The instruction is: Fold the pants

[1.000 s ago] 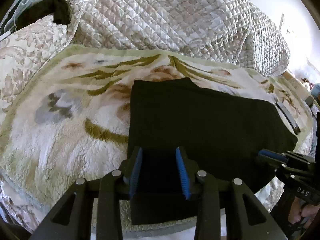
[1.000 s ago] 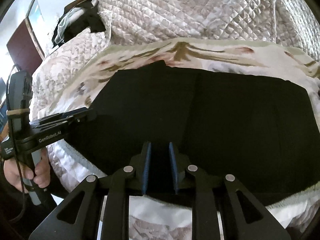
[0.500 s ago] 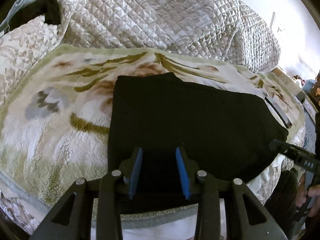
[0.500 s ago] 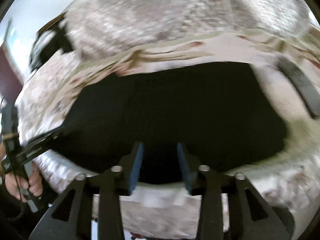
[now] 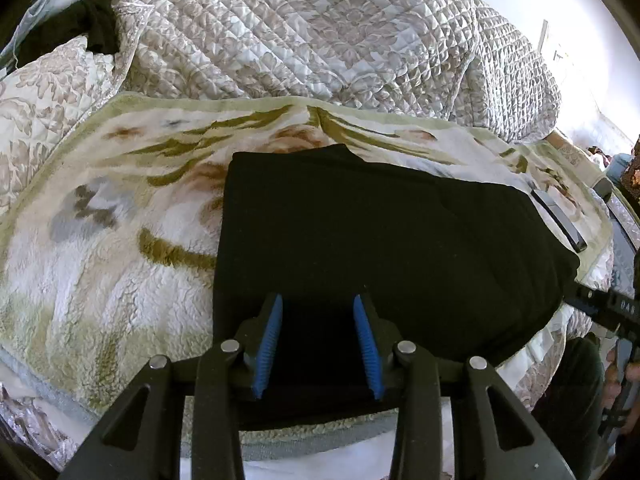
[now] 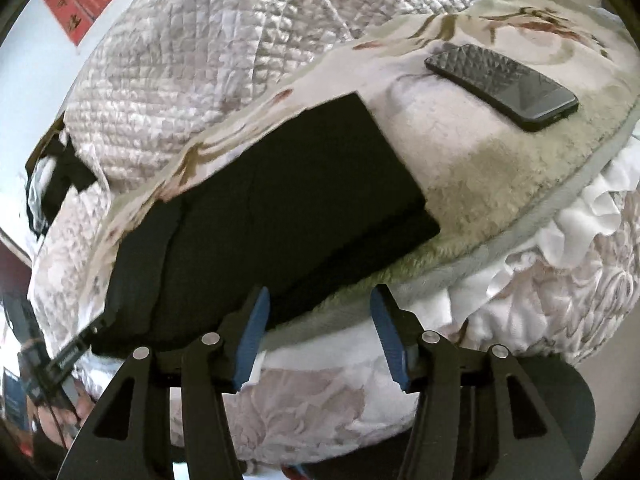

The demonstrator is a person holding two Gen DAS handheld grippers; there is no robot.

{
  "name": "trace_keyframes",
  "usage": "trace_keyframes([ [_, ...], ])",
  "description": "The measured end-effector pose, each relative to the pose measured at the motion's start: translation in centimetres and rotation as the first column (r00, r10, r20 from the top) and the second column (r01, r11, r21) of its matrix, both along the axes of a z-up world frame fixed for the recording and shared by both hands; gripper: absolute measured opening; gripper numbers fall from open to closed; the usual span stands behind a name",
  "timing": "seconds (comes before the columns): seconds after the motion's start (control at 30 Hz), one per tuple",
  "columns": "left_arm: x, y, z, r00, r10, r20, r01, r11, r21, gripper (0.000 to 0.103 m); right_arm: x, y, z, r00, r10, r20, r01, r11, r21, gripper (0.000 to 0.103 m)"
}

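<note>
The black pants (image 5: 380, 232) lie folded into a flat rectangle on a floral fleece blanket (image 5: 100, 248) on the bed. My left gripper (image 5: 318, 340) is open and empty just above the pants' near edge. My right gripper (image 6: 320, 336) is open and empty, off the pants' right end, over the blanket's front edge. The pants also show in the right wrist view (image 6: 272, 216). The right gripper's tip shows at the right edge of the left wrist view (image 5: 604, 308).
A black phone (image 6: 504, 84) lies on the blanket to the right of the pants. A quilted bedspread (image 5: 320, 28) is heaped behind the blanket. Dark clothes (image 5: 80, 20) lie at the far left. The bed's front edge drops off just below the grippers.
My right gripper has opened wide, let go of the pants and swung right toward the phone. My left gripper has stayed open and pulled back slightly.
</note>
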State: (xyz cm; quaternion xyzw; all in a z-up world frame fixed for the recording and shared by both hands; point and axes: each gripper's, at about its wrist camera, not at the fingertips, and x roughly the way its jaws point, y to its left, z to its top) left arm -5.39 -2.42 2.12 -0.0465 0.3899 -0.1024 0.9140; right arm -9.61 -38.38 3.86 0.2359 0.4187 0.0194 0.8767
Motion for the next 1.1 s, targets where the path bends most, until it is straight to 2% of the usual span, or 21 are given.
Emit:
trace_keyframes([
  [0.27,0.0,0.0,0.1,1.0,-0.002,0.001,0.002,1.0,-0.003,0.04,1.7,-2.2,-0.2,0.993,-0.116,0.037,0.112,0.989,0.095,0.055],
  [0.43,0.0,0.0,0.1,1.0,-0.002,0.0,0.002,1.0,-0.004,0.04,2.9,-2.2,0.2,0.99,-0.138,0.04,0.135,0.988,0.077,0.054],
  [0.47,0.0,0.0,0.1,1.0,-0.002,0.0,0.002,1.0,-0.004,0.04,3.3,-2.1,0.3,0.99,-0.135,0.037,0.132,0.989,0.061,0.05],
  [0.5,0.0,0.0,0.1,1.0,-0.002,0.0,0.002,1.0,-0.004,0.04,3.4,-2.1,0.3,0.991,-0.131,0.036,0.129,0.99,0.049,0.038],
  [0.53,0.0,0.0,0.1,1.0,-0.002,0.0,0.002,1.0,-0.005,0.04,3.8,-2.0,0.5,0.992,-0.125,0.033,0.124,0.992,0.031,0.034],
  [0.63,0.0,0.5,0.5,1.0,0.021,0.01,-0.021,0.999,-0.027,0.04,4.4,-1.5,1.8,0.993,-0.107,0.052,0.106,0.994,0.012,0.027],
  [0.73,0.1,1.5,1.2,0.998,0.064,0.028,-0.062,0.997,-0.051,0.04,4.7,0.0,4.7,0.992,-0.056,0.115,0.055,0.998,0.01,0.023],
  [0.9,0.4,3.9,2.0,0.987,0.153,0.039,-0.149,0.985,-0.082,0.04,5.8,5.4,9.5,0.971,0.111,0.212,-0.105,0.994,-0.035,0.023],
  [0.97,0.3,4.9,2.1,0.982,0.186,0.04,-0.182,0.979,-0.092,0.04,6.6,8.8,10.8,0.951,0.2,0.237,-0.193,0.98,-0.054,0.023],
  [1.1,0.2,6.7,2.1,0.968,0.249,0.028,-0.245,0.964,-0.099,0.04,7.4,15.5,10.9,0.904,0.36,0.232,-0.348,0.933,-0.093,0.023],
])
